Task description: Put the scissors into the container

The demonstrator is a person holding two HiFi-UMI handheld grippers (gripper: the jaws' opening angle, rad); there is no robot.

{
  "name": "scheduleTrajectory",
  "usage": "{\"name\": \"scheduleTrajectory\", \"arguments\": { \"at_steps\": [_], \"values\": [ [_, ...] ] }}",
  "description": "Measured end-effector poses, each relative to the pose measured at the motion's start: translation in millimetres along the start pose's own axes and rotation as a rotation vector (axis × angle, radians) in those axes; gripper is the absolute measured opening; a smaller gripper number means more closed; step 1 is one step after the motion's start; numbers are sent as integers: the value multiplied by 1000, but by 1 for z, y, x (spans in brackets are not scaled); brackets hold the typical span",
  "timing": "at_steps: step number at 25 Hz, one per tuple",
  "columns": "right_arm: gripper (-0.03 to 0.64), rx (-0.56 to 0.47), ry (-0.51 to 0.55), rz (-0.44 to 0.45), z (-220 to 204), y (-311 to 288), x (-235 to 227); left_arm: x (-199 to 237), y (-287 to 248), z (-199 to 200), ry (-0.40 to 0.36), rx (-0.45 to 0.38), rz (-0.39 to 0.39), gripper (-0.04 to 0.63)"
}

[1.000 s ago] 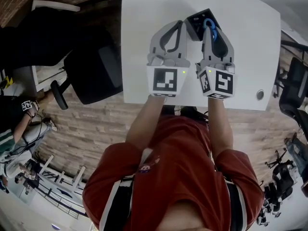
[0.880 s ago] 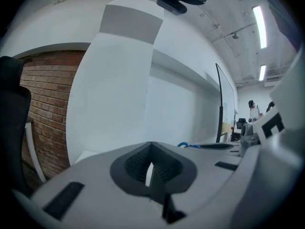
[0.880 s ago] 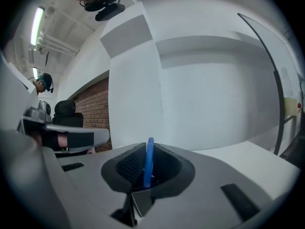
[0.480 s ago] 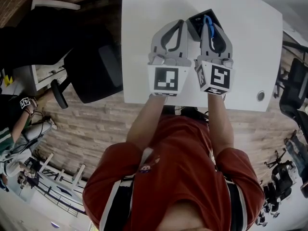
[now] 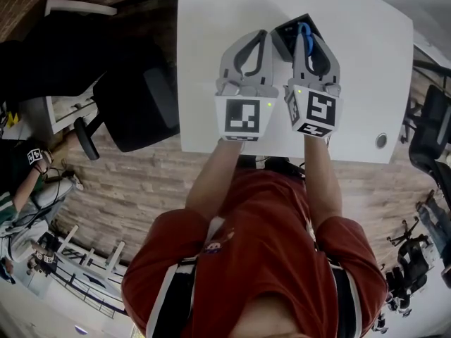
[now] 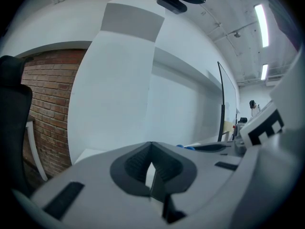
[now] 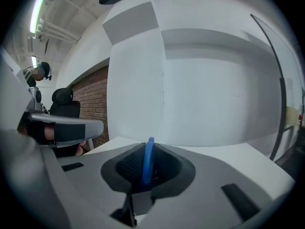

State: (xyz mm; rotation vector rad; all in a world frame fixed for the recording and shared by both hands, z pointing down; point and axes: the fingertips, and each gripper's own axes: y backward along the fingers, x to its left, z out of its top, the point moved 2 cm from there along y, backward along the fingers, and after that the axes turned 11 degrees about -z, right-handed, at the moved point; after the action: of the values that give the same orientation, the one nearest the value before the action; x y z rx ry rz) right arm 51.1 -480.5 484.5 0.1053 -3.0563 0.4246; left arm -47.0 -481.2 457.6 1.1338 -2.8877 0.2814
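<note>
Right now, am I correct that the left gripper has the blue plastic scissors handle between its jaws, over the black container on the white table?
Not quite: the right gripper has the blue plastic scissors handle between its opening jaws, over the black container on the white table. The right gripper view shows it; the left gripper is shut, empty.
</note>
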Motion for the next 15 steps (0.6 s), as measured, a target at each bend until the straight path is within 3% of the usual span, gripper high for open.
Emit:
{"name": "scheduleTrajectory", "arguments": {
  "at_steps": [11,15],
  "values": [
    [132,53,-28,26,-7,1,4,1,5,4,-4,-7,9,12],
    [153,19,-50,34,1,5,4,1,10,6,-8,-11,21,12]
  ]
}}
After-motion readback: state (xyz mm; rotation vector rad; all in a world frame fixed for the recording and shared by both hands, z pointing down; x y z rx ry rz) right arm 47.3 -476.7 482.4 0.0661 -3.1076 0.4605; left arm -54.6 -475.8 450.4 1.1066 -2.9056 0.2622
